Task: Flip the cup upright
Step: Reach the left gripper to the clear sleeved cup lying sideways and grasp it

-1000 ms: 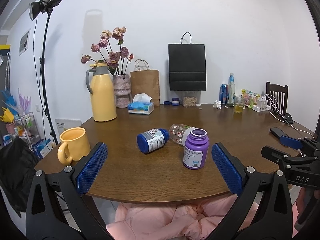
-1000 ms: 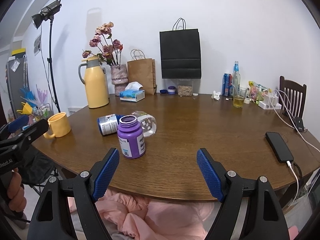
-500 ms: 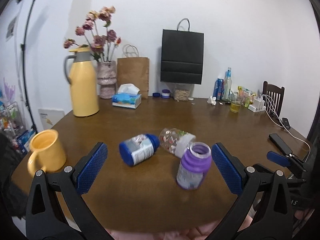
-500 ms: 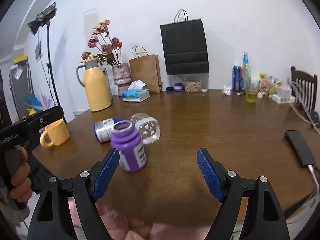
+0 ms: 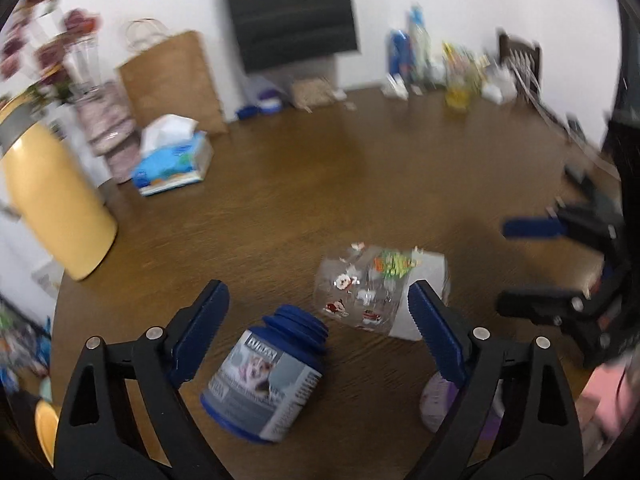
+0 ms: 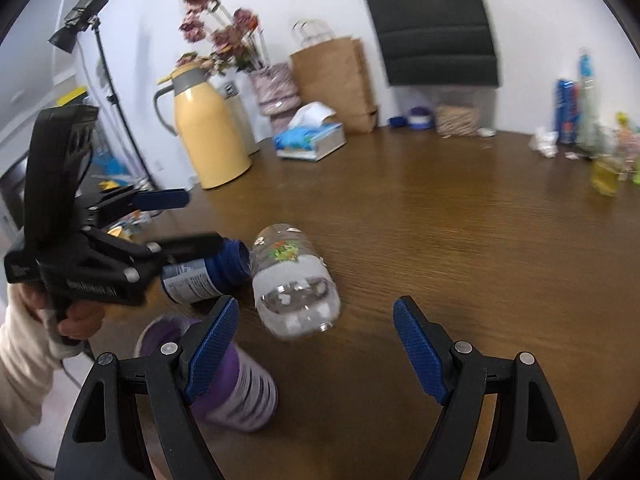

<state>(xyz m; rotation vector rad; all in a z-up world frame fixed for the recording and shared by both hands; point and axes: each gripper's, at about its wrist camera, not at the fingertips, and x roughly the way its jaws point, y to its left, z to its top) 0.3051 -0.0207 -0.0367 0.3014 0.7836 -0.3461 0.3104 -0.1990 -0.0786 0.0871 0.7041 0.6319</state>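
Observation:
A clear plastic cup with cartoon stickers (image 5: 372,286) lies on its side on the brown table (image 5: 320,168); it also shows in the right wrist view (image 6: 294,280). A blue bottle (image 5: 266,376) lies on its side beside it, also in the right wrist view (image 6: 208,276). A purple bottle (image 6: 236,384) stands upright near the front edge. My left gripper (image 5: 320,336) is open, just short of the blue bottle and cup. My right gripper (image 6: 316,344) is open, close behind the cup's base. Both are empty.
A yellow thermos (image 6: 208,136), flower vase (image 6: 274,88), tissue box (image 6: 310,138), brown paper bag (image 6: 334,80) and black bag (image 6: 432,24) stand at the back. Bottles and a glass of yellow liquid (image 6: 606,174) stand at the far right. A yellow mug (image 5: 46,428) sits at the left edge.
Both grippers have moved forward and down over the table toward the lying cup and bottles, which now look much larger. Both stay open. The objects have not moved.

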